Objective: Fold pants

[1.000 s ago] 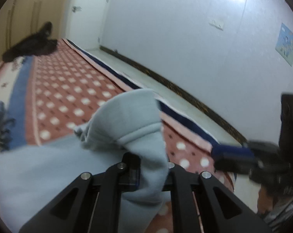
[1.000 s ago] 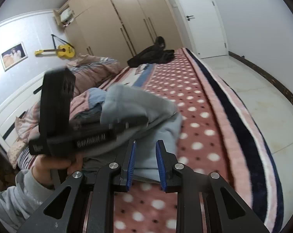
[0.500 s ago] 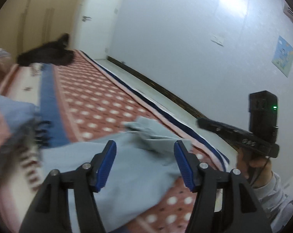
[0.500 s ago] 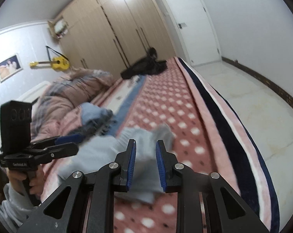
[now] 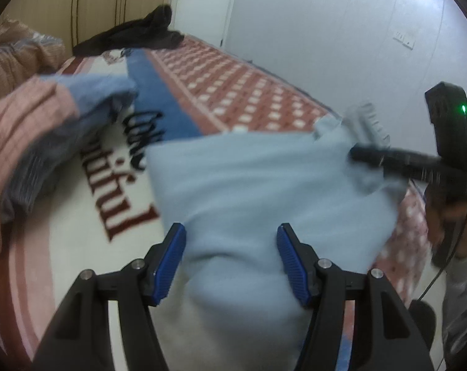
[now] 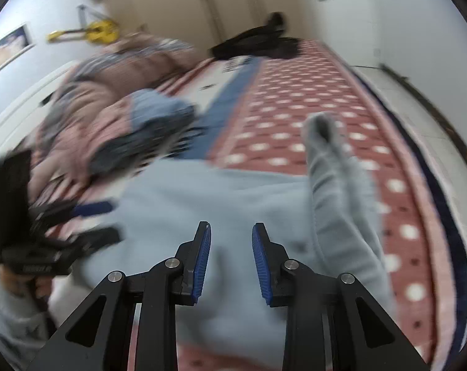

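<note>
Light-blue sweatpants lie bunched on your patterned blanket | left gripper spread wide, empty | right gripper parted, empty | cuff sticking up | fold unfinished: flatten, fold again

The left gripper, black with blue ribbed pads, stands wide open above the light blue fleece pants, nothing between its jaws. The pants lie spread on a cream and red patterned blanket with large lettering. At the right, the right gripper sits at the pants' far corner; its jaw state is unclear. A dark garment lies at the blanket's far end.
</note>
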